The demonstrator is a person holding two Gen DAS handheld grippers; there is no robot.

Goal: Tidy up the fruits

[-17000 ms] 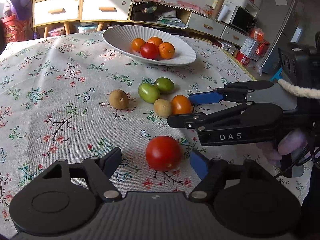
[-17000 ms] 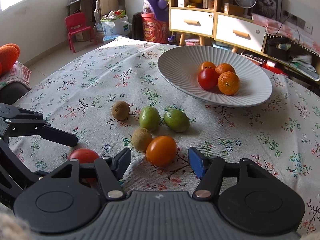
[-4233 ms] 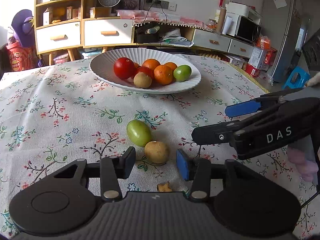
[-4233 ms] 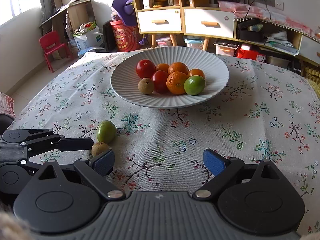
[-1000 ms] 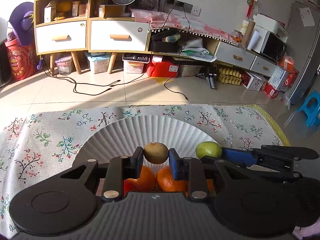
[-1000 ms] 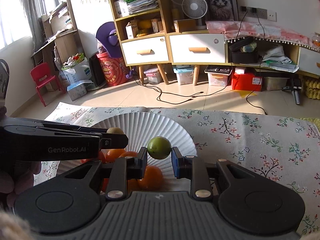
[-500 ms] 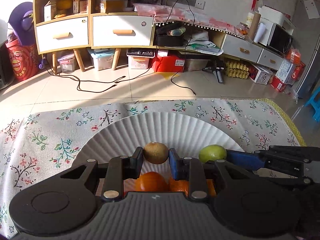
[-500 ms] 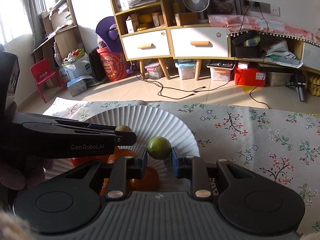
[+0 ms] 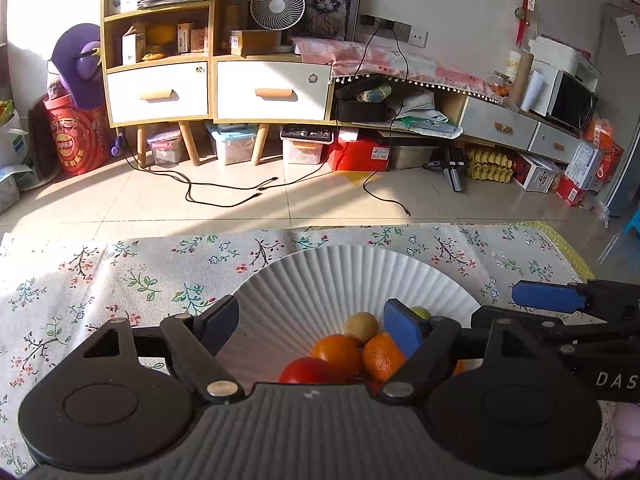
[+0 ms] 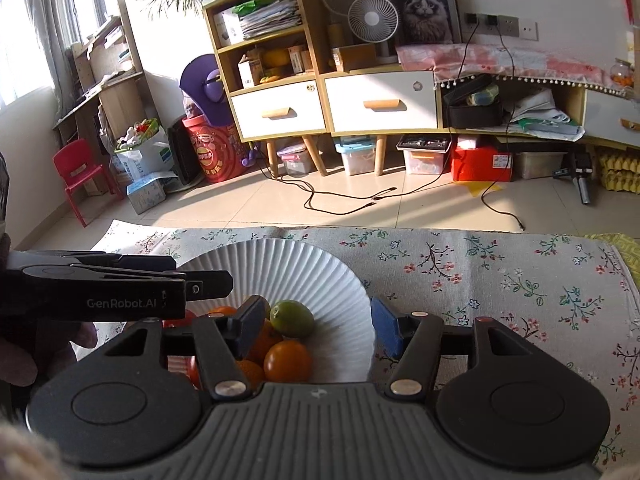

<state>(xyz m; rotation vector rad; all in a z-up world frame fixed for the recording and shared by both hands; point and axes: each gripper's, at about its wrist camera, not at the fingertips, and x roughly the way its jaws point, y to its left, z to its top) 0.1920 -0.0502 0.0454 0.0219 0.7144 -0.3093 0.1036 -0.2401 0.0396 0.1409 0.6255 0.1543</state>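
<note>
Hovering spread and empty over the filled plate

Left gripper [image 9: 310, 322] and right gripper [image 10: 314, 326] both gape wide, pinching nothing, side by side above the white ribbed plate [image 9: 340, 272]. Directly below and just ahead lie the fruits: kiwi [image 9: 361, 327] nearer the left, green fruit [image 10: 292, 319] nearer the right, oranges [image 9: 337, 356] and tomato [image 9: 308, 372] beneath. No fruit seems left on the floral tablecloth [image 10: 500, 276], though its near part is hidden.

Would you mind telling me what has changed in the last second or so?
Both grippers opened. The left gripper let go of the kiwi, the right gripper released the green fruit; both now lie in the white bowl on the pile. The bowl stayed put.
</note>
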